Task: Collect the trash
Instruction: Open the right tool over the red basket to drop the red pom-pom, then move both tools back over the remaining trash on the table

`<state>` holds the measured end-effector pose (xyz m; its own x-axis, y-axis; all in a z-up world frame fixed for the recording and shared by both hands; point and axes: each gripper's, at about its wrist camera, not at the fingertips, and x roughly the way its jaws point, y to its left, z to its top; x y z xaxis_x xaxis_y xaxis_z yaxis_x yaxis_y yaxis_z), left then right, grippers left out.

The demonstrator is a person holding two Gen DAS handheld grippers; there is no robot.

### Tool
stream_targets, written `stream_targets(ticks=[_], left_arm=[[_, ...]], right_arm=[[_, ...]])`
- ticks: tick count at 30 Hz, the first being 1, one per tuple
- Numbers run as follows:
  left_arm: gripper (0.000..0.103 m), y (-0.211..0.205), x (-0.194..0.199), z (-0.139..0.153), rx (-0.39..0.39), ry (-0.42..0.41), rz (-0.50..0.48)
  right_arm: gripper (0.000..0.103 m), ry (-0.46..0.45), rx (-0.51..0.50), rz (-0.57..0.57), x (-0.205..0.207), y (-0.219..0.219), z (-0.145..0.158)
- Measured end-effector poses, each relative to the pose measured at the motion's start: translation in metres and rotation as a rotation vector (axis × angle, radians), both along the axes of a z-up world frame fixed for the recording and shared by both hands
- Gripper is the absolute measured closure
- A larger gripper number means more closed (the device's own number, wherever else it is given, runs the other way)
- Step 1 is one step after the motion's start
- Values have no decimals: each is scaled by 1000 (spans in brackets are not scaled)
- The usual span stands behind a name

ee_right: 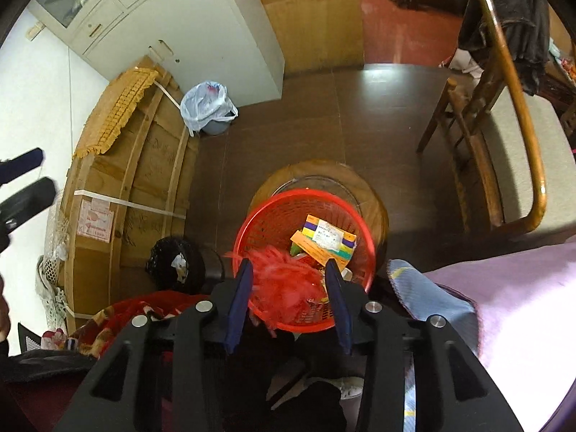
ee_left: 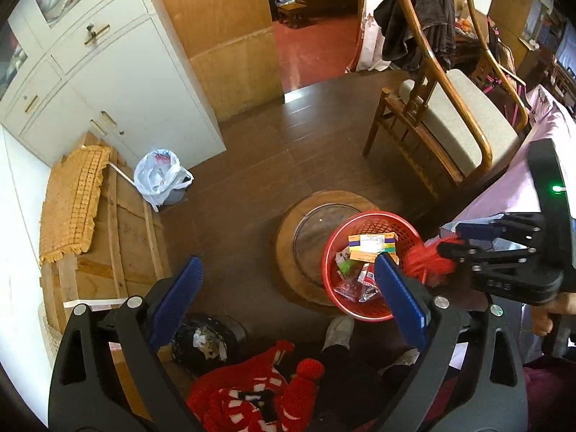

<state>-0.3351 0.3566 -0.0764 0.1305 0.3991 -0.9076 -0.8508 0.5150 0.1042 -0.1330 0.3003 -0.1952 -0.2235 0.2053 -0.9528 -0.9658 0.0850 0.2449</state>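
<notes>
A red plastic basket stands on a round wooden stool and holds a yellow-purple box and several wrappers. My right gripper, also seen from the left wrist view, is shut on a bunch of red feathery trash at the basket's near rim. My left gripper is open and empty, above the floor left of the basket.
A bin lined with a white plastic bag stands by the white cabinet. A wooden crate is left, a wooden chair right. A black bag and red clothing lie near.
</notes>
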Motion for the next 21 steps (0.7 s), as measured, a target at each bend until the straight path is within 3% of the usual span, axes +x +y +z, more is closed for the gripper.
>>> stream_targets(ticks=[6, 10, 21], left_arm=[[8, -2, 12, 13, 60, 23, -30], [7, -2, 28, 20, 82, 8, -77], [7, -33, 120, 40, 133, -40, -353]], right_arm=[[61, -18, 49, -20, 5, -1, 16], [61, -37, 105, -91, 23, -13, 41], [61, -142, 268, -382, 91, -98, 116]])
